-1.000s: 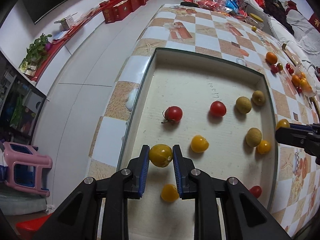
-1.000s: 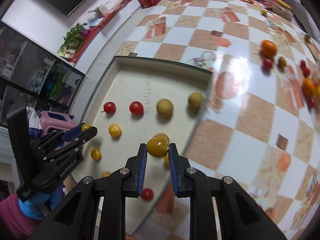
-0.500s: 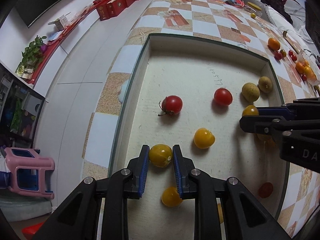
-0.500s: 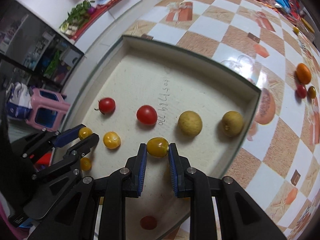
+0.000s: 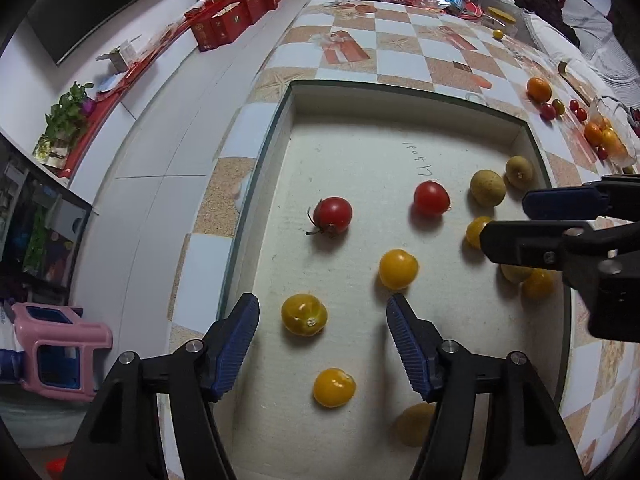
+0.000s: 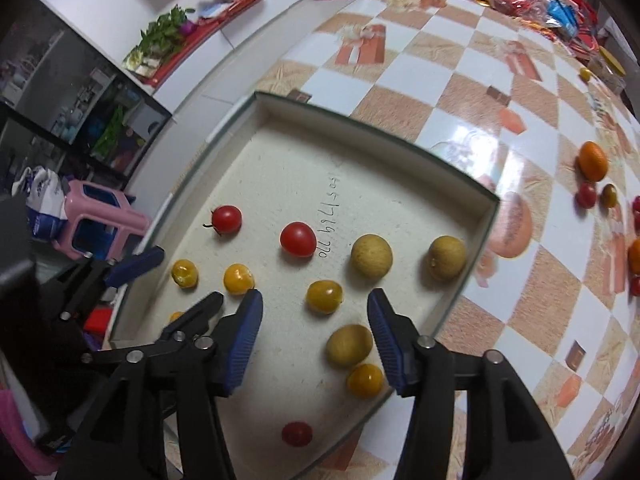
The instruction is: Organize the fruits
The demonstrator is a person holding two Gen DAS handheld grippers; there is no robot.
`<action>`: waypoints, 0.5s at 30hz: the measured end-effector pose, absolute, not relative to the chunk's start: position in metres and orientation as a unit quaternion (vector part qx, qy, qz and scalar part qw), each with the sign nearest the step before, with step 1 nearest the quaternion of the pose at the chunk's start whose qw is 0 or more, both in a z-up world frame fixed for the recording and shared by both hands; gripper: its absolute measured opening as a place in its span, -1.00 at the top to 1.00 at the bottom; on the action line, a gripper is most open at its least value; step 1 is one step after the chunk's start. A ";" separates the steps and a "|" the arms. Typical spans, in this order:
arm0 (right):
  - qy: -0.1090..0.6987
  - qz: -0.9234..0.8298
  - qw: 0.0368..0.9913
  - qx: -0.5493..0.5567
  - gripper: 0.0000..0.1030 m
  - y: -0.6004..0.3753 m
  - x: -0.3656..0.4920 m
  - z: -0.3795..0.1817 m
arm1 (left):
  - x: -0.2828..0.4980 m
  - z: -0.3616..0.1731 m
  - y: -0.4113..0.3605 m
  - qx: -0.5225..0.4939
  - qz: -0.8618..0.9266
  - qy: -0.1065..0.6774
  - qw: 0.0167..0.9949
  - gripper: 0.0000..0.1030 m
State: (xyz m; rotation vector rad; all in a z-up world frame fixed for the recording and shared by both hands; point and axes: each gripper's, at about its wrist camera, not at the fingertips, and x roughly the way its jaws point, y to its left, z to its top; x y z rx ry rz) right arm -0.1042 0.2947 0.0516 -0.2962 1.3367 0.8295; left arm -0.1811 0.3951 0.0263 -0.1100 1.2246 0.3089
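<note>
- The step in hand looks like a double set-down: each gripper is letting go of a yellow tomato inside the shallow tray (image 5: 400, 92) that sits on the checkered counter (image 6: 460, 80).
- The left gripper (image 5: 322, 334) points steeply down over the near-left part of the tray; its jaws are opening and already stand well apart. The left yellow tomato (image 5: 304, 315) lies on the tray floor between the blue pads (image 5: 236, 344), nearer the left one, and neither pad presses on it.
- The right gripper (image 6: 316, 330) hangs over the tray's right half, its jaws also opening. The right yellow tomato (image 6: 324, 297) rests on the tray floor just ahead of the gap, clear of both pads.
- Around them the tray already shows rows by kind: two red tomatoes (image 6: 297, 239) and two brown longans (image 6: 371, 256) along the far line, yellow ones nearer.
- More loose fruit, an orange (image 6: 593, 161) and small tomatoes, lies on the counter well apart from the tray, so the sorting seems unfinished.
- The next move probably calls for lifting both grippers straight up, so the pads do not nudge the round fruit and set it rolling, then reaching for the loose pieces.
</note>
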 end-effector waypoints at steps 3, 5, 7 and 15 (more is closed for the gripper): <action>0.605 0.359 0.700 -0.124 -0.52 0.286 -0.105 0.060 | -0.182 0.029 0.393 -0.055 0.142 0.580 0.800 -0.32; 0.611 0.348 0.702 -0.114 -0.57 0.277 -0.103 0.066 | -0.182 0.032 0.393 -0.059 0.138 0.584 0.797 -0.33; 0.620 0.338 0.700 -0.108 -0.62 0.275 -0.104 0.067 | -0.184 0.037 0.392 -0.064 0.135 0.587 0.796 -0.76; 0.648 0.302 0.690 -0.111 -0.76 0.264 -0.112 0.072 | -0.193 0.052 0.387 -0.081 0.127 0.596 0.788 -0.96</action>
